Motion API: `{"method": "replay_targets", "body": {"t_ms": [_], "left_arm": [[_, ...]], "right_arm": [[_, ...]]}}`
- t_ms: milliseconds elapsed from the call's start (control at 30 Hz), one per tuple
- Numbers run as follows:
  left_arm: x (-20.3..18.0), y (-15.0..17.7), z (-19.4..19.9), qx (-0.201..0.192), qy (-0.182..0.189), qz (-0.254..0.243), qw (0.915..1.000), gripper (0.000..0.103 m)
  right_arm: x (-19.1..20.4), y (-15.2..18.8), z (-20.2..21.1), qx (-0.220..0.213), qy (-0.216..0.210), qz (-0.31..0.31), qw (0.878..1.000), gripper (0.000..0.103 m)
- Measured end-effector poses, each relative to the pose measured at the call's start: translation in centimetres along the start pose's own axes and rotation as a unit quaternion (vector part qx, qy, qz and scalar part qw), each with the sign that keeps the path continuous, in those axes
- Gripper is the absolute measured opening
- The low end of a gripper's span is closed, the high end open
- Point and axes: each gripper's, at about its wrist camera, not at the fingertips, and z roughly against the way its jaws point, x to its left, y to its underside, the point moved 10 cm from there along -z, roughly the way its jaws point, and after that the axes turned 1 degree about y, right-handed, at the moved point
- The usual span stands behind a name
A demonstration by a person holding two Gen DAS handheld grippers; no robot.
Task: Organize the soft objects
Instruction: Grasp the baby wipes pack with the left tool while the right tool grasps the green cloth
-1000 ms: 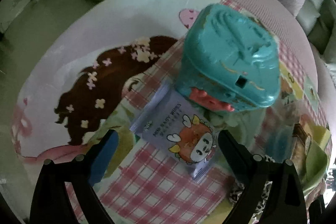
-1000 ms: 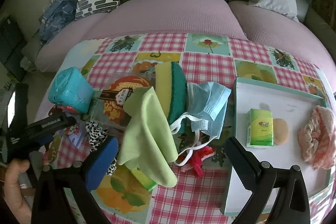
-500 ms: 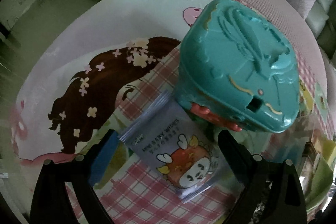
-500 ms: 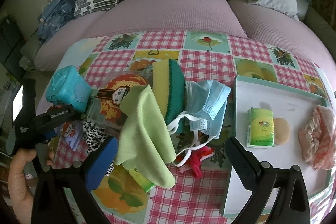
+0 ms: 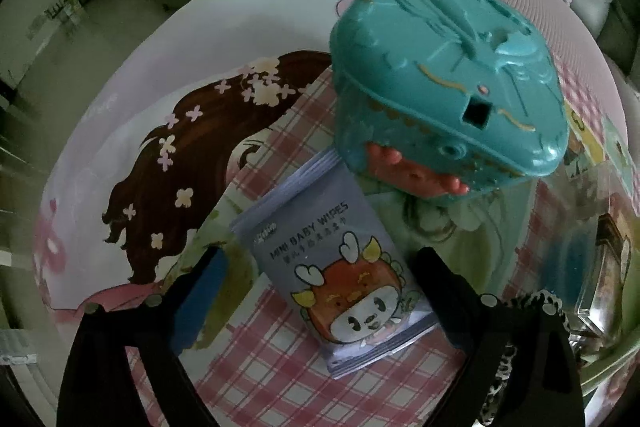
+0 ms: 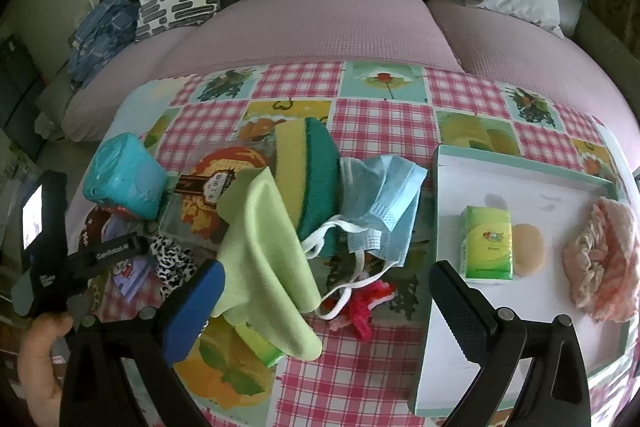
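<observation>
A lilac pack of mini baby wipes (image 5: 344,279) lies flat on the checked tablecloth, between the open fingers of my left gripper (image 5: 320,291); its corner also shows in the right wrist view (image 6: 130,277). A teal plastic box (image 5: 444,75) stands just beyond it. My right gripper (image 6: 324,295) is open and empty above a heap: a green cloth (image 6: 268,259), a yellow-green sponge (image 6: 308,163), a blue face mask (image 6: 380,195) and a red-pink yarn piece (image 6: 364,307). A white tray (image 6: 448,347) on the right holds a green tissue pack (image 6: 488,243), a beige puff (image 6: 528,247) and a pink knit (image 6: 600,263).
A leopard-print item (image 6: 172,259) and a clear printed package (image 6: 208,195) lie beside the teal box. A second green pack (image 6: 256,343) sits under the cloth. A pink sofa with cushions (image 6: 304,15) runs behind the table. The table's left edge drops to the floor (image 5: 80,39).
My left gripper has moved forward and lower, so the wipes pack now sits between its fingers and the teal box looms closer. The right gripper has barely shifted.
</observation>
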Motion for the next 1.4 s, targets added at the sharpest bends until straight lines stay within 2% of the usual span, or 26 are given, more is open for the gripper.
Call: {"method": "replay_targets", "body": {"t_ms": [67,133,267,400,500,633,1000,1167,1400], "left_arm": [[-0.3,-0.1,0.0,-0.002,0.003,-0.005,1.0000,0.090],[-0.7,0.3,0.6,-0.007,0.009,-0.007,0.9999,0.080],[-1.2,0.2,0.5,-0.007,0.010,-0.009,0.9999,0.079],[-0.7,0.5,0.2,-0.009,0.014,-0.009,0.9998,0.071],[0.8,0.9,1.3,-0.011,0.019,-0.014,0.9997,0.066],[1.0,1.5,1.8,-0.011,0.024,-0.016,0.9995,0.061],[0.4,2.6,3.6,-0.015,0.038,-0.032,0.9986,0.055],[0.4,2.9,4.1,-0.017,0.042,-0.032,0.9984,0.054],[0.9,2.8,4.8,-0.023,0.044,-0.032,0.9983,0.052]], "right_arm": [[-0.2,0.0,0.0,0.000,0.000,-0.003,1.000,0.103],[-0.1,-0.1,-0.1,-0.001,-0.001,-0.002,1.000,0.103],[0.7,0.2,-0.6,0.005,-0.010,0.010,1.000,0.103],[1.8,0.5,-1.0,0.008,-0.020,0.023,1.000,0.102],[2.3,0.5,-1.2,0.005,-0.023,0.030,0.999,0.097],[2.8,0.5,-1.5,0.007,-0.028,0.036,0.999,0.095],[3.2,0.4,-1.8,0.003,-0.031,0.040,0.999,0.087],[3.6,0.4,-1.7,0.000,-0.036,0.046,0.998,0.073],[4.3,0.3,-2.0,-0.003,-0.044,0.053,0.998,0.070]]}}
